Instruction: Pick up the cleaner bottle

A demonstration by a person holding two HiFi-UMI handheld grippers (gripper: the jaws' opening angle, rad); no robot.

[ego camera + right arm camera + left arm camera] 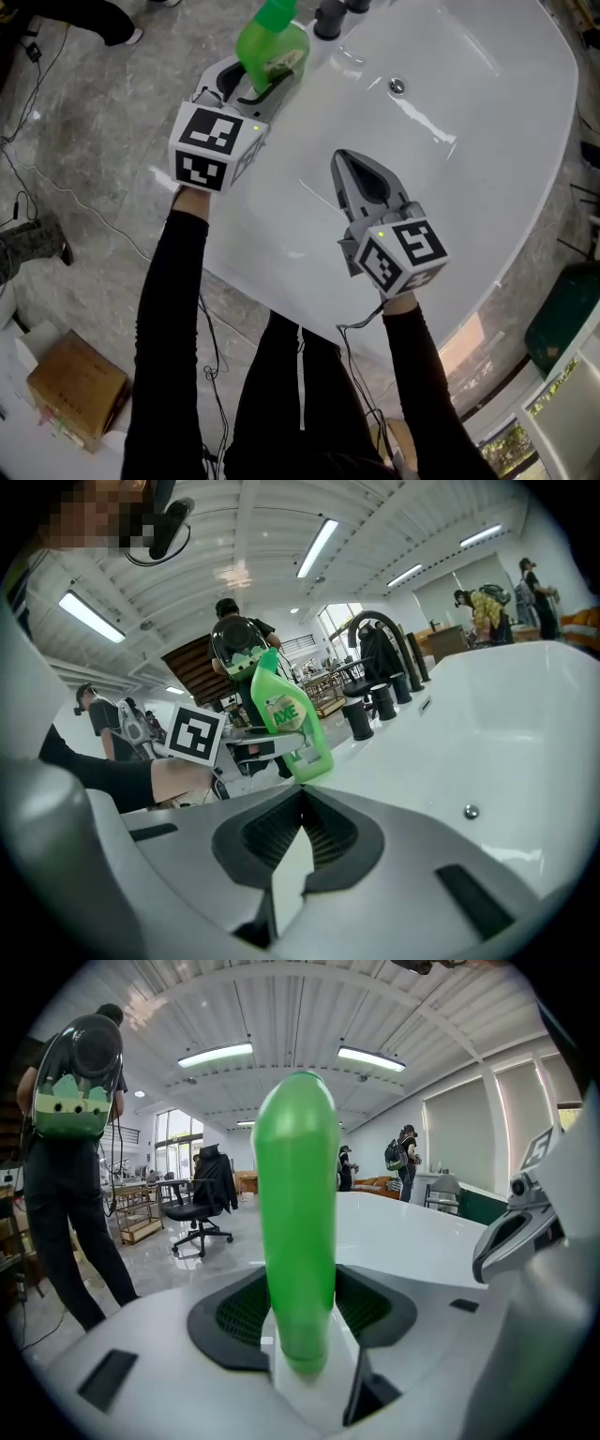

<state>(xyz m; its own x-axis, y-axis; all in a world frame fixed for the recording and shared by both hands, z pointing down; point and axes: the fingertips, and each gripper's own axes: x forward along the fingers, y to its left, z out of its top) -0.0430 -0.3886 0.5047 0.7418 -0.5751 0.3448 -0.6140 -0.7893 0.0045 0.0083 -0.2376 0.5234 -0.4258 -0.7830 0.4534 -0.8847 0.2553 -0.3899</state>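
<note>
The green cleaner bottle (pixel 272 42) stands upright on the back rim of the white sink (pixel 469 122), next to the tap. My left gripper (pixel 255 80) reaches in from the left, with its jaws on either side of the bottle's lower body. In the left gripper view the bottle (pixel 298 1222) fills the gap edge-on and the left gripper (pixel 302 1288) stands wide; I see no squeeze on it. My right gripper (pixel 342 159) hovers over the basin, jaws together and empty. The right gripper view shows the right gripper (pixel 298 803) and, beyond it, the bottle (pixel 291 728) to the upper left.
Dark tap fittings (pixel 330 19) stand just right of the bottle, and the drain (pixel 397 85) lies in the basin. A cardboard box (pixel 75 386) and cables lie on the floor at left. People and an office chair (pixel 202 1213) are farther off.
</note>
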